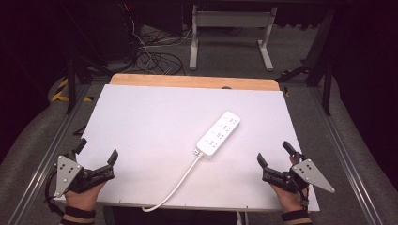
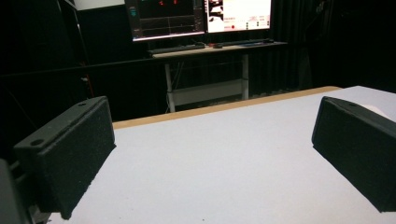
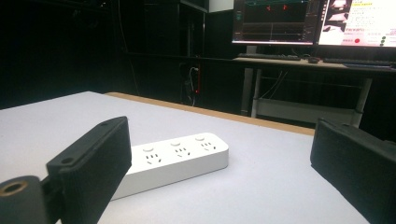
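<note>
A white power strip (image 1: 218,134) lies on the white tabletop (image 1: 141,131), both grippers' jaws apart: left gripper (image 1: 97,153) at 8 o'clock, right gripper (image 1: 275,152) at 4, monitors (image 2: 201,16) at 12

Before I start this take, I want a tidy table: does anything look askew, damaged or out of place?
Nothing stands out. The white power strip lies flat, diagonal on the table, its cable trailing off the near edge.

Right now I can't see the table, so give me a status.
Left gripper open, empty. Right gripper open, empty. Power strip flat mid-table, cord trailing to near edge. Nothing in the way.
</note>
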